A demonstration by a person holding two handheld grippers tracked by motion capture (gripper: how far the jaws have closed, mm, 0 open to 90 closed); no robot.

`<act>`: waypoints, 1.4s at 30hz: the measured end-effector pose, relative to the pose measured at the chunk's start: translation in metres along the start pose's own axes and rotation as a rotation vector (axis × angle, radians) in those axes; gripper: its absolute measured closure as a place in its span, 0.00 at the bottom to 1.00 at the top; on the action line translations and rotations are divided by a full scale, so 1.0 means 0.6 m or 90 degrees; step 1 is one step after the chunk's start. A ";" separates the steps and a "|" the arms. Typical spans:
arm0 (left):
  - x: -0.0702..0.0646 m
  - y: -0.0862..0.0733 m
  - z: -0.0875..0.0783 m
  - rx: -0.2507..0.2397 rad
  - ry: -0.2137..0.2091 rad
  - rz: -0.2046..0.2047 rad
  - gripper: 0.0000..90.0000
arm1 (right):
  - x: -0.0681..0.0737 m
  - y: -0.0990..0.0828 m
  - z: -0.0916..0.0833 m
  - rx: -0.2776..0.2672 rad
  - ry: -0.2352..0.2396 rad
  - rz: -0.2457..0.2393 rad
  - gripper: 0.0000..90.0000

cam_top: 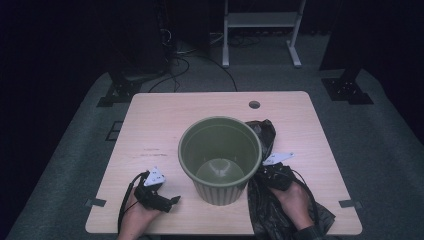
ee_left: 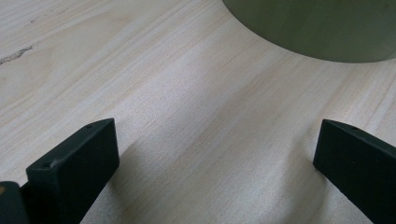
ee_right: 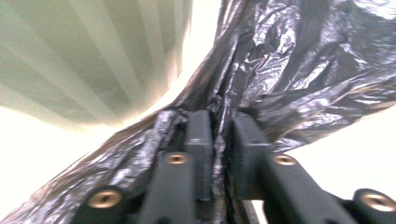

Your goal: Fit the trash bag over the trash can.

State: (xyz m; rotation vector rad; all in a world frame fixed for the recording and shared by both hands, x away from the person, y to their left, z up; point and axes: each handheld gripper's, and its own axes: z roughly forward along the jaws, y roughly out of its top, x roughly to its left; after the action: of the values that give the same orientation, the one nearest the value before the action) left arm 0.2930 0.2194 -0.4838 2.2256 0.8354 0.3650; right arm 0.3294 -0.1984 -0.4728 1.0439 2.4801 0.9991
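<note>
A ribbed olive-green bin (cam_top: 220, 157) stands upright and empty in the middle of the wooden table (cam_top: 160, 120). A crumpled black plastic bag (cam_top: 272, 205) lies against the bin's right side and reaches the table's front edge. My right gripper (cam_top: 265, 174) sits on the bag beside the bin. In the right gripper view its jaws are shut on a fold of the black bag (ee_right: 289, 70), the gripper (ee_right: 222, 133) pinching it next to the bin (ee_right: 84, 56). My left gripper (cam_top: 167, 197) rests low at the front left, open and holding nothing (ee_left: 215, 144), facing the bin (ee_left: 317, 28).
A small round hole (cam_top: 254, 104) marks the table's far edge. A white metal frame (cam_top: 260, 22) and cables (cam_top: 190, 60) stand on the carpet behind the table. Bare wood lies left of the bin.
</note>
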 end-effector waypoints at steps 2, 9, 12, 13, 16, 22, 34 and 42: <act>0.000 0.000 0.000 0.000 0.000 0.000 0.00 | -0.002 -0.001 -0.001 0.000 0.011 0.004 0.96; 0.000 0.000 0.000 0.000 0.000 0.000 0.00 | -0.007 -0.003 -0.009 -0.015 0.051 0.019 0.98; 0.000 0.000 0.000 0.000 0.000 0.000 0.00 | -0.005 0.000 -0.019 -0.025 0.067 0.015 0.98; 0.000 0.000 0.000 0.000 0.000 0.000 0.00 | -0.004 0.001 -0.023 -0.029 0.074 0.014 0.98; 0.000 0.000 0.000 0.000 0.000 0.000 0.00 | -0.003 0.005 -0.037 -0.040 0.094 0.006 0.98; 0.000 0.000 0.000 0.000 0.000 0.000 0.00 | 0.000 0.011 -0.061 -0.062 0.113 -0.010 0.98; 0.000 0.000 0.000 0.000 0.000 0.000 0.00 | -0.002 0.029 -0.120 -0.114 0.172 -0.036 0.98; 0.000 0.000 0.000 0.000 0.000 0.000 0.00 | 0.003 0.044 -0.162 -0.151 0.207 -0.062 0.98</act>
State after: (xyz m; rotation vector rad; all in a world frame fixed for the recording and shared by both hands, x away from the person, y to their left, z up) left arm 0.2930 0.2194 -0.4838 2.2257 0.8355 0.3654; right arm 0.2954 -0.2318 -0.3843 0.7294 2.5422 1.4886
